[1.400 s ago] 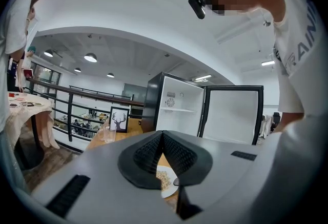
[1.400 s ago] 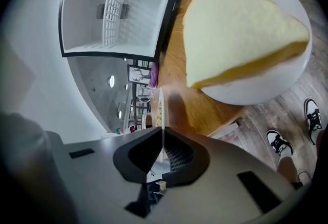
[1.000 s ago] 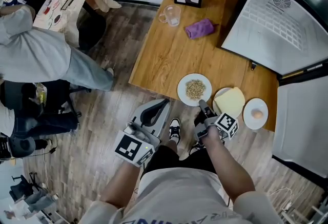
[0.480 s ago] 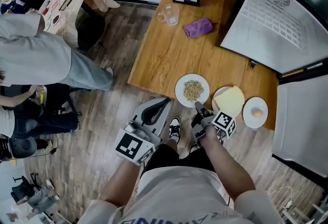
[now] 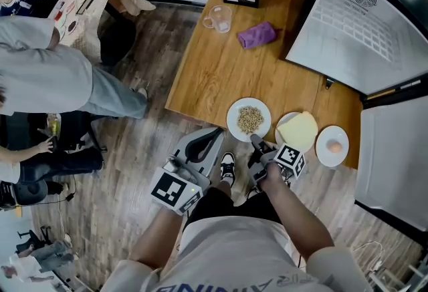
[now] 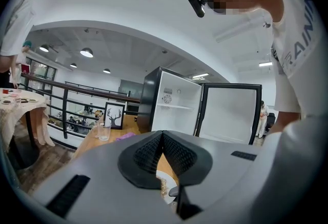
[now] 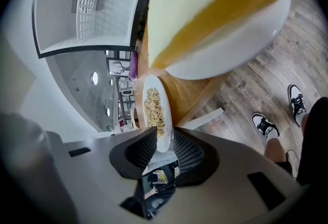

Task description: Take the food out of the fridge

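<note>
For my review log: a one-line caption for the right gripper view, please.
Right gripper clamps the rim of the grain plate at the wooden table edge, cake plate alongside.

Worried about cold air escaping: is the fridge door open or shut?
Open. The black fridge has its door swung aside, baring its white shelf.

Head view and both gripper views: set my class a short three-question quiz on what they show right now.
1. True or false: the left gripper has its jaws shut with nothing between them.
2. How many plates stand on the table?
3. What sits between the jaws of the right gripper? A the mug, B the plate of grains, C the purple cloth.
Key: 1 true; 2 three, holding grains, a yellow slab and an egg; 3 B.
</note>
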The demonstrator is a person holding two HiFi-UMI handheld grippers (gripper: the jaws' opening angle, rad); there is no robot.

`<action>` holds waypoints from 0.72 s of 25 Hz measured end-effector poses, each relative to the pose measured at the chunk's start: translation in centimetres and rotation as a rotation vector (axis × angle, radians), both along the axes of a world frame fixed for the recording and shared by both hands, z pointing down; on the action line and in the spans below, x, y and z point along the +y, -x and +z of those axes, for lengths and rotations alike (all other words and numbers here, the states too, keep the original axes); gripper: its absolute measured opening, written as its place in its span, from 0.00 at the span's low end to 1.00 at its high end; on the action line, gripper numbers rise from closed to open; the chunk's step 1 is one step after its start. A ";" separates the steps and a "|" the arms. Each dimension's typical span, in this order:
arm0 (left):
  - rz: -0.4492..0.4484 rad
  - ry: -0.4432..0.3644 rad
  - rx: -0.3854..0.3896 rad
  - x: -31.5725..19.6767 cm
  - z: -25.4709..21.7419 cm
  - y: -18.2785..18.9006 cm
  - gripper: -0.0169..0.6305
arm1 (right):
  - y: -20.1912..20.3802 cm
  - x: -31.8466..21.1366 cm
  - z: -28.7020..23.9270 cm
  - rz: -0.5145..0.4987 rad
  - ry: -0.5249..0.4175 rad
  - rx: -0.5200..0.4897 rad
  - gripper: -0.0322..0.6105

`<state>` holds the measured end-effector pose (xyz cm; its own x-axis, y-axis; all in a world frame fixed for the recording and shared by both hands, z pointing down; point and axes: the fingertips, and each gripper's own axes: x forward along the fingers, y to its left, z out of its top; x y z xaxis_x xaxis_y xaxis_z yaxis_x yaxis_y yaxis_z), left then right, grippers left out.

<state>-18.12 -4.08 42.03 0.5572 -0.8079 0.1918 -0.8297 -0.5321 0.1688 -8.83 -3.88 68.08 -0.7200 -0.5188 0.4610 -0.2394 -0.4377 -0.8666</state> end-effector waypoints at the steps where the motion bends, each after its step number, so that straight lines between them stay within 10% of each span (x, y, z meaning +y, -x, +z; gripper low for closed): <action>1: 0.000 0.005 0.002 0.0 0.0 -0.1 0.04 | 0.0 0.1 0.1 -0.010 0.001 0.002 0.19; 11: 0.029 0.002 -0.004 -0.8 0.2 -2.1 0.04 | -1.5 3.2 -2.1 -0.190 -0.112 0.110 0.20; 18: 0.072 -0.010 -0.004 -1.3 -0.8 -5.1 0.04 | -5.9 2.7 -8.6 -0.211 -0.402 0.276 0.08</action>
<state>-13.03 -5.39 41.24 0.6129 -0.7679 0.1862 -0.7901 -0.5918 0.1599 -2.91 -1.16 59.52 -0.7080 -0.5508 0.4421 -0.5289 -0.0013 -0.8487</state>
